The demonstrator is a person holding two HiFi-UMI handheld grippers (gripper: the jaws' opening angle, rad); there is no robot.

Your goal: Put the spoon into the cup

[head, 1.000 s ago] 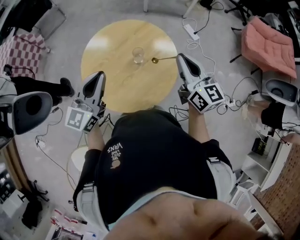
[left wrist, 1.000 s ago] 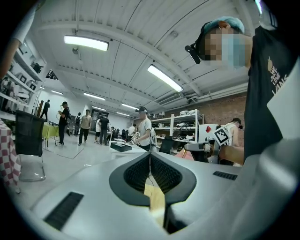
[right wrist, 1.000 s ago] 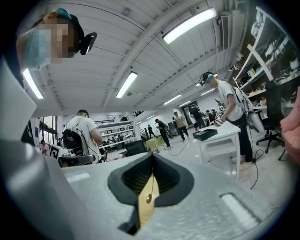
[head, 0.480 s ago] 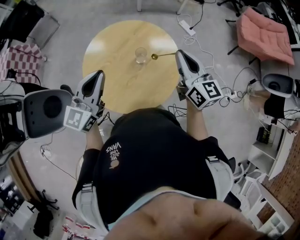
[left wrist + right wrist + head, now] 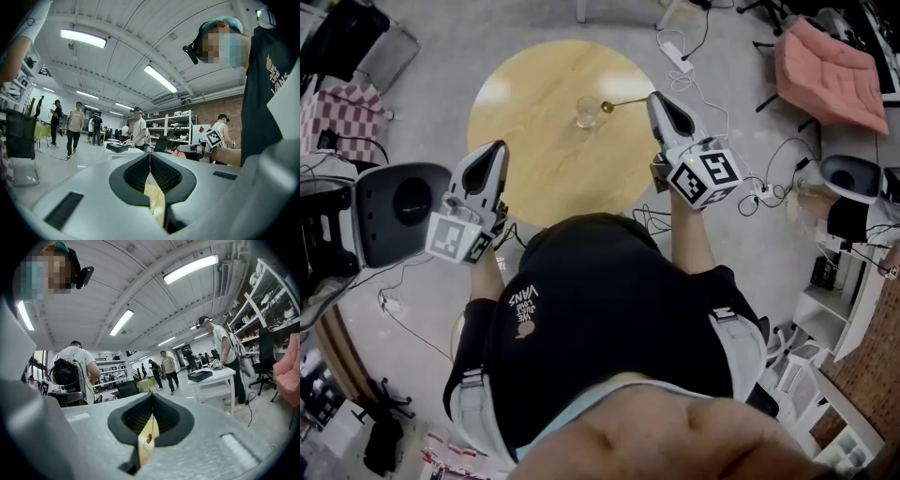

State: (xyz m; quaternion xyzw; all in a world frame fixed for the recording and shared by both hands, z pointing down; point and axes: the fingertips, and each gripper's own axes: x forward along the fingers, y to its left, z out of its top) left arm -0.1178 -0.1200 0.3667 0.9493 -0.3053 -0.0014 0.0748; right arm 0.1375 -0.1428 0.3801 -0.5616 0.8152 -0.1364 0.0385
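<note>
On the round wooden table (image 5: 534,150), open wood runs around the glass cup (image 5: 587,112) from 4 to 1 o'clock. At its 3 o'clock the spoon (image 5: 626,103), clamped in the right gripper (image 5: 656,99), bars that side. The left gripper (image 5: 498,150), jaws together, hangs over the table's 8 o'clock edge, with a black office chair (image 5: 398,211) just beyond.

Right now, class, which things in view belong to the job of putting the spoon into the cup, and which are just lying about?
For the job: the spoon, gripped by the right gripper; the cup; the table it stands on.

Lying about: the cushion, the power strip, the chair, the checked cloth; the left gripper, shut, holds nothing.
</note>
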